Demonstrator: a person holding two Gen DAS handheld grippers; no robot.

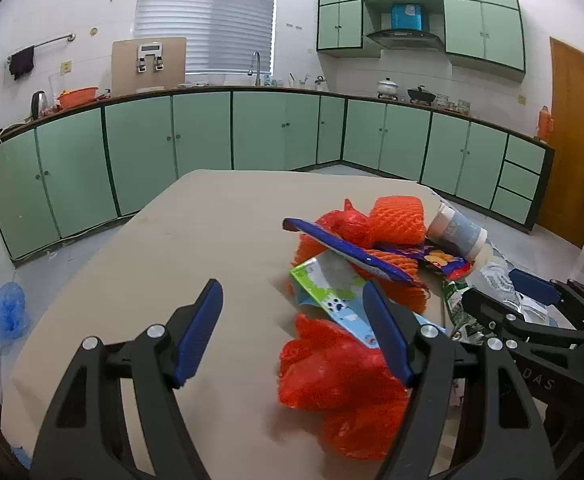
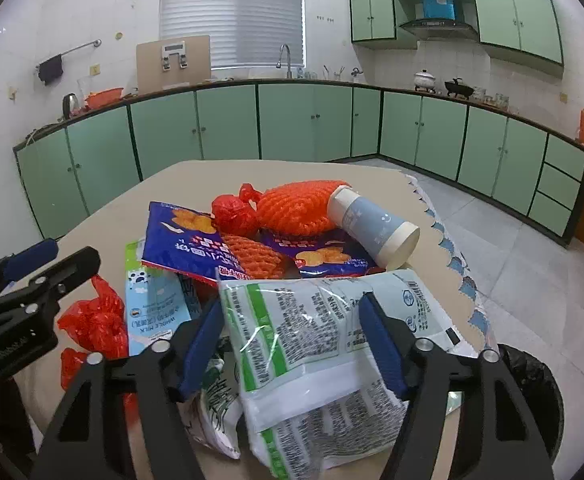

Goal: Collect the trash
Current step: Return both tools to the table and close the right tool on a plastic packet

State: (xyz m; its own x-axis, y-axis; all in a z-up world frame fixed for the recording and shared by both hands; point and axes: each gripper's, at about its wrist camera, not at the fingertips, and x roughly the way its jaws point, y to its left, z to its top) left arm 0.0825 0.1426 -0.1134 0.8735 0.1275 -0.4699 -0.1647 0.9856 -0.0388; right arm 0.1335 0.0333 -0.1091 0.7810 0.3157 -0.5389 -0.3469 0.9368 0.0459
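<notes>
Right wrist view first: the right gripper (image 2: 292, 340) has its blue pads on either side of a white-and-green printed packet (image 2: 312, 344), which lies between the jaws; whether the pads actually press on it I cannot tell; just beyond lie a blue snack bag (image 2: 179, 244), an orange foam net (image 2: 300, 208), a knotted red plastic bag (image 2: 233, 214) and a pale blue cup (image 2: 372, 226) on its side, all heaped on the beige table (image 2: 211, 176); a light blue milk carton (image 2: 151, 312) lies flat to the left, and a black-lined bin (image 2: 532, 384) sits at the lower right, beside the table edge; in the left wrist view the left gripper (image 1: 292, 336) hangs with its jaws spread and nothing between them, its right pad over a crumpled red bag (image 1: 332, 376); green cabinets (image 1: 211, 136) line the far wall.
</notes>
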